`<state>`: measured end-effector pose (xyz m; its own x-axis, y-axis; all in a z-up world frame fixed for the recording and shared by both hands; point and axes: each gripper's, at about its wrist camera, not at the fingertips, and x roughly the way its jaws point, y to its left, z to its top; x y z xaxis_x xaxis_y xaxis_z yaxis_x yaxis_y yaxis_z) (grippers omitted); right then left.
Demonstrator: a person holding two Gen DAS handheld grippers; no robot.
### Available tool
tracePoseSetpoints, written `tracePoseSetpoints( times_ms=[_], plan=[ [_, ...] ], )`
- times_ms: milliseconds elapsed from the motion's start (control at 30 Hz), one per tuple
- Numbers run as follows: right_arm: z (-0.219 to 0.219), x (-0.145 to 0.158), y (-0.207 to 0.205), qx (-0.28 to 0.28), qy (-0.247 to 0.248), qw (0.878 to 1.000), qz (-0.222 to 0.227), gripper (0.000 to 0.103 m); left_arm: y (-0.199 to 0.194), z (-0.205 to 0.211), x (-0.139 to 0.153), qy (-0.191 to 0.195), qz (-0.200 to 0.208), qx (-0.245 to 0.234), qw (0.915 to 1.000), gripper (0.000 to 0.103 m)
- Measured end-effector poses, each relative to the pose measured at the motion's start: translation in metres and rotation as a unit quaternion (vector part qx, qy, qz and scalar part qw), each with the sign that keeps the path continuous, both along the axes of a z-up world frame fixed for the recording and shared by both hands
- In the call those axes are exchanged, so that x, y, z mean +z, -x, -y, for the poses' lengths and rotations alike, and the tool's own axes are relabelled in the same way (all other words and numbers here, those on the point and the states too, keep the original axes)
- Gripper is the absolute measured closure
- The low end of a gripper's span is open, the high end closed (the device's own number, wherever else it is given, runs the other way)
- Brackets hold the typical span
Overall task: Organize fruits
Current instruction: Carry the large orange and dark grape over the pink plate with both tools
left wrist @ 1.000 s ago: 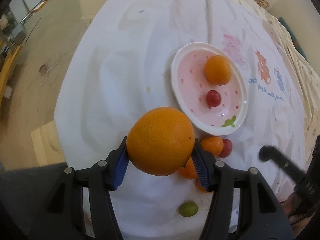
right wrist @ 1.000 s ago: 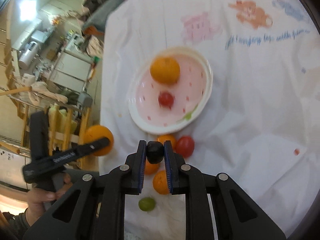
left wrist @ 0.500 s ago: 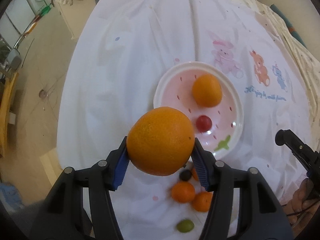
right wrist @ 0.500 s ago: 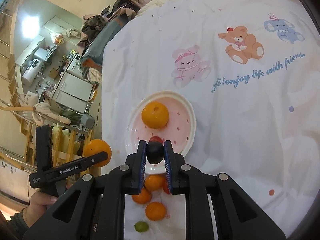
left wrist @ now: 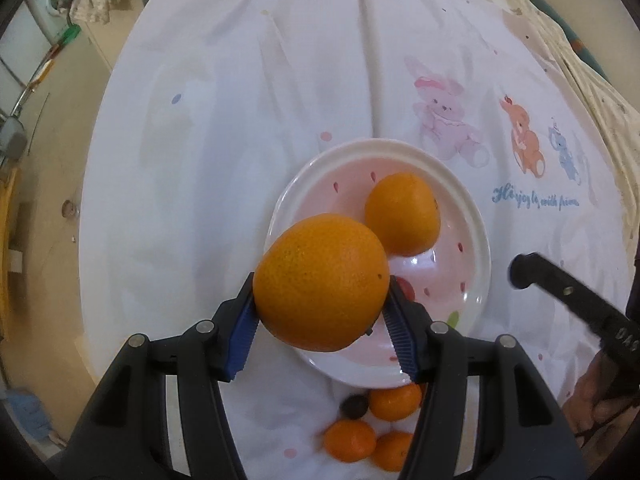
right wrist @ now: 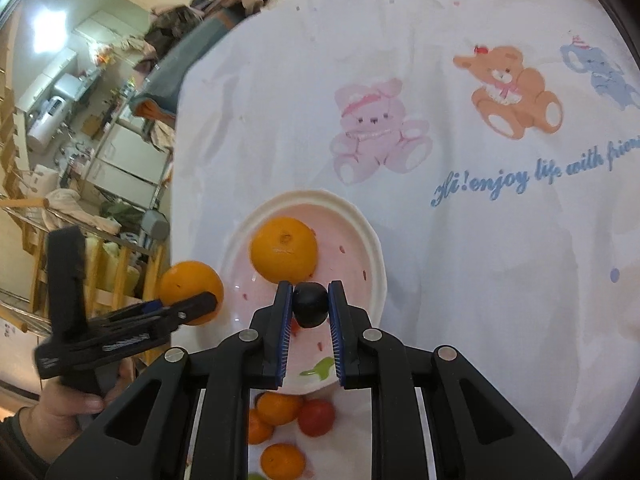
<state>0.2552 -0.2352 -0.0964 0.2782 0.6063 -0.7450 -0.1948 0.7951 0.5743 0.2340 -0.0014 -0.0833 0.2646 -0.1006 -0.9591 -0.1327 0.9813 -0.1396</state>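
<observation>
My left gripper [left wrist: 320, 308] is shut on a large orange [left wrist: 322, 282], held above the near left part of a pink-and-white plate [left wrist: 476, 240]. On the plate lie a smaller orange [left wrist: 402, 214] and a red tomato [left wrist: 408, 288], the tomato mostly hidden by a pad. My right gripper [right wrist: 310, 308] is shut on a small dark round fruit [right wrist: 310, 304], over the plate's [right wrist: 372, 248] near half, just in front of the plate's orange [right wrist: 284, 250]. The left gripper [right wrist: 192, 300] and its orange [right wrist: 190, 286] hang at the plate's left edge in the right wrist view.
Near the plate's front edge the white printed cloth [left wrist: 240, 140] bears loose small oranges [left wrist: 394, 402] [left wrist: 350, 440], another dark fruit [left wrist: 354, 406] and a red tomato [right wrist: 316, 416]. The table's edge drops to the floor at left. Shelves and household clutter [right wrist: 80, 140] stand beyond.
Both grippers have moved forward over the table with their fruit held. The plate now sits under them, and the loose fruit has slid down toward the bottom of both views.
</observation>
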Motion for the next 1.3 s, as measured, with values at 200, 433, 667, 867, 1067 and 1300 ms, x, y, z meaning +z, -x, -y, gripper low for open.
tracePoseSetpoints(
  times_ms=[200,433,667,867,1067,1300],
  plan=[
    [-0.011,-0.014,-0.004,0.008,0.015,1.000,-0.013,0.084,-0.006,0.008,-0.011,-0.019,0.000,-0.012,0.9997,0.048],
    [-0.003,-0.024,-0.006,-0.007,0.022,0.999,-0.026,0.084,-0.009,0.010,-0.016,-0.027,0.006,-0.014,0.9995,0.048],
    [0.002,-0.032,-0.005,-0.022,0.024,0.999,-0.038,0.084,-0.008,0.013,-0.022,-0.030,0.006,-0.017,0.9994,0.048],
    [0.002,-0.033,-0.005,-0.021,0.025,0.999,-0.041,0.083,-0.007,0.013,-0.024,-0.034,0.002,-0.025,0.9991,0.047],
    [0.003,-0.032,-0.006,-0.026,0.022,0.998,-0.043,0.082,-0.007,0.013,-0.024,-0.038,-0.002,-0.023,0.9990,0.047],
    [0.005,-0.031,-0.007,-0.036,0.033,0.998,-0.036,0.080,-0.006,0.013,-0.022,-0.022,-0.007,-0.025,0.9994,0.021]
  ],
)
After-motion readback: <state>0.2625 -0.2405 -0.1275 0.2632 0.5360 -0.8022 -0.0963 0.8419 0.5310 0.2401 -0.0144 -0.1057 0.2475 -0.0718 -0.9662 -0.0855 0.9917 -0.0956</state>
